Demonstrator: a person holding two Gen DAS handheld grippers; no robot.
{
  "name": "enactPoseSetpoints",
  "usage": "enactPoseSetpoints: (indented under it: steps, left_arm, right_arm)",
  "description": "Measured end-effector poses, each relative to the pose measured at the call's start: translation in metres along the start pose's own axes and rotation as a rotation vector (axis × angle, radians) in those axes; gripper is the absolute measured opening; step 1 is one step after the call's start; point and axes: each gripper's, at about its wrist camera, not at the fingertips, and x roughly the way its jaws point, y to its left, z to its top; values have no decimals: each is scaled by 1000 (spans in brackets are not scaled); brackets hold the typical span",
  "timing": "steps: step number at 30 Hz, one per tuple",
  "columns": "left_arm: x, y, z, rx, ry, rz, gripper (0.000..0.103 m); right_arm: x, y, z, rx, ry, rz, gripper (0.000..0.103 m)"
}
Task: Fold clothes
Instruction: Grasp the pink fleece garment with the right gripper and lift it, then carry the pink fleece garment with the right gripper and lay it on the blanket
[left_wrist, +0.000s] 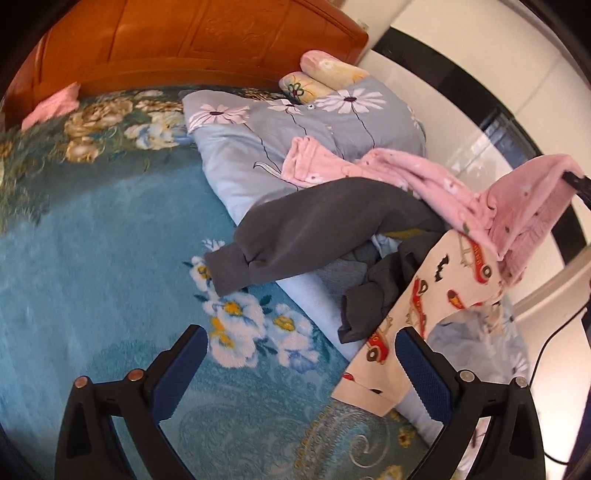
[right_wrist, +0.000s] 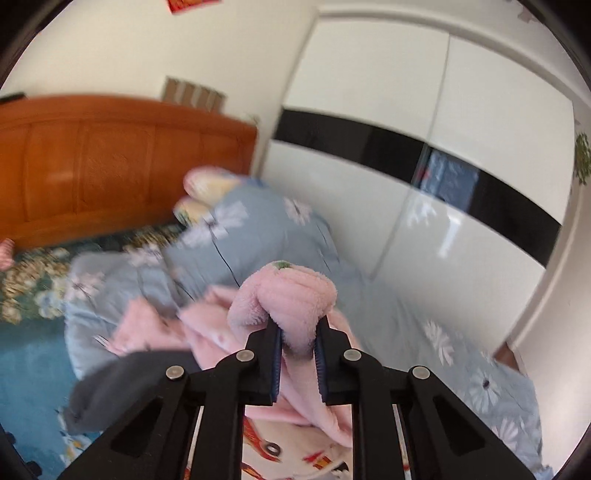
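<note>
Pink fleece garment (right_wrist: 291, 299) pinched in right tongs (right_wrist: 298, 334).
Left tongs (left_wrist: 301, 363) wide, empty over bed (left_wrist: 92, 240); grey garment (left_wrist: 310, 229) at 12 o'clock.

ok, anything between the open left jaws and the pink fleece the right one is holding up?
Yes. The cream car-print garment hangs in front of the pink fleece, right by the left gripper. The right gripper is clamped on the fleece.

Motion-blurred quilt (right_wrist: 236, 236) and headboard (right_wrist: 110, 166); dark garment (left_wrist: 314, 225) partly hidden under pink fleece (left_wrist: 443, 184).
</note>
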Motion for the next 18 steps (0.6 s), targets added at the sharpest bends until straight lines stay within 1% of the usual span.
enactPoseSetpoints:
  steps: [2, 6, 9, 11, 12, 15, 17, 18]
  left_arm:
    - [-7, 5, -2, -16, -6, -6, 103]
    - [-21, 11, -7, -27, -17, -17, 103]
    - [-31, 16, -13, -27, -23, -12, 103]
    - [-37, 22, -16, -42, -25, -17, 103]
    - [-40, 26, -17, -52, -27, -20, 103]
    - [-49, 38, -22, -91, -32, -30, 103]
    - [-55, 45, -26, -110, -32, -34, 103]
    - [-57, 47, -30, -114, -30, -32, 103]
  right_arm:
    - [-26, 2, 11, 42, -52, 57, 15]
    - [-95, 13, 26, 39, -175, 179, 15]
    - [-163, 9, 31, 83, -277, 332, 15]
    - [-208, 11, 27, 60, -349, 386, 15]
    - [-226, 11, 24, 43, -374, 399, 15]
    - [-262, 5, 4, 29, -366, 406, 15]
    - [-260, -1, -11, 44, -299, 383, 15]
    - [-247, -5, -24, 67, -227, 369, 15]
